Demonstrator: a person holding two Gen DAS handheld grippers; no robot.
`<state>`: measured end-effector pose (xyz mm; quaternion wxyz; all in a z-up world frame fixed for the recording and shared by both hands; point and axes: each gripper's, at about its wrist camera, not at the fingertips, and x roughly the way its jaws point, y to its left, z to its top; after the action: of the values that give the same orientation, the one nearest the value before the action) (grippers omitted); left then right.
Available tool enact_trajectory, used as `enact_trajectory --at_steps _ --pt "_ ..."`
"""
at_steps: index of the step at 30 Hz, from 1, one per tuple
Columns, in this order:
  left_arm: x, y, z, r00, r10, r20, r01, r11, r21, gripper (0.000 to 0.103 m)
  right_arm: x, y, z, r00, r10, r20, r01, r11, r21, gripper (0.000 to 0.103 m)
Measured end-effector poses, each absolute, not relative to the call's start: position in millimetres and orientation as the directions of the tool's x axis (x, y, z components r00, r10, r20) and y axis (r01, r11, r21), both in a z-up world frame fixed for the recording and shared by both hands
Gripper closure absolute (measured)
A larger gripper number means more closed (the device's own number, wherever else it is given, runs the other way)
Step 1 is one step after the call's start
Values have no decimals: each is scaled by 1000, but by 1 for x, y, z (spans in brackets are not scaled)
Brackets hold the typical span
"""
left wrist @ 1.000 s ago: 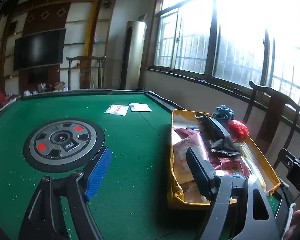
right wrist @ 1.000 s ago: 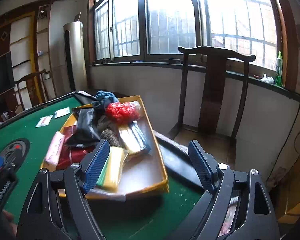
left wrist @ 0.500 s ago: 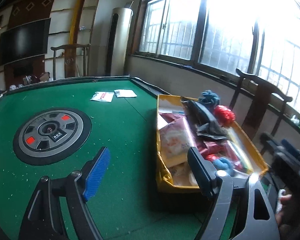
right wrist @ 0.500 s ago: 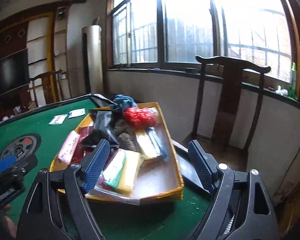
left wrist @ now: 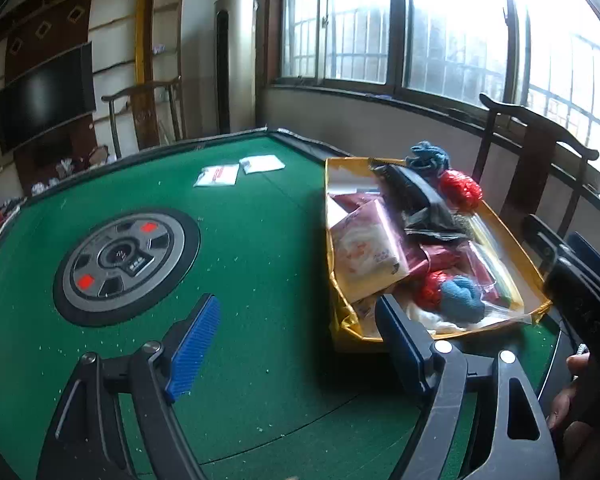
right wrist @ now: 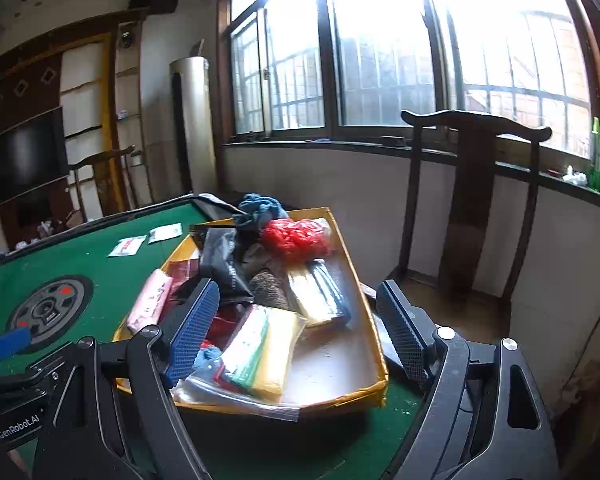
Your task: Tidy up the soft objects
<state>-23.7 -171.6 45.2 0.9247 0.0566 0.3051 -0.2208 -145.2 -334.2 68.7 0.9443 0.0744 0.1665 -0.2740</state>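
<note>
On green table [left wrist: 260, 240], far left: round grey control dial [left wrist: 126, 266] set in felt. Left gripper [left wrist: 296, 344] spread wide, empty, above bare felt beside yellow tray [left wrist: 330, 264]. Tray near table's right edge, heaped with soft objects: pink packet [left wrist: 366, 254], black pouch [right wrist: 220, 260], red mesh bundle [right wrist: 296, 238], blue yarn [left wrist: 460, 300]. Right gripper [right wrist: 296, 330] spread wide, empty, above tray's near end.
</note>
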Motion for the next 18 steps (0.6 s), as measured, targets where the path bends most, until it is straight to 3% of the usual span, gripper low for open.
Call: enact_trajectory --at_steps 4,6,8,18 --pt "-16 -169 44 686 -351 -637 412 909 -57 23 -144 -326 70 797 -502 -335 537 843 14 21" --pt "-16 -169 44 683 -338 -648 401 914 -53 23 -144 -326 70 800 -498 -335 532 847 12 16" --pt "-16 -168 44 680 -342 -648 399 915 -64 23 -143 -328 70 803 -489 -340 527 850 21 11" --pt "-19 -168 47 747 -258 -613 324 946 -4 23 -147 -326 70 818 -480 -317 513 858 26 11"
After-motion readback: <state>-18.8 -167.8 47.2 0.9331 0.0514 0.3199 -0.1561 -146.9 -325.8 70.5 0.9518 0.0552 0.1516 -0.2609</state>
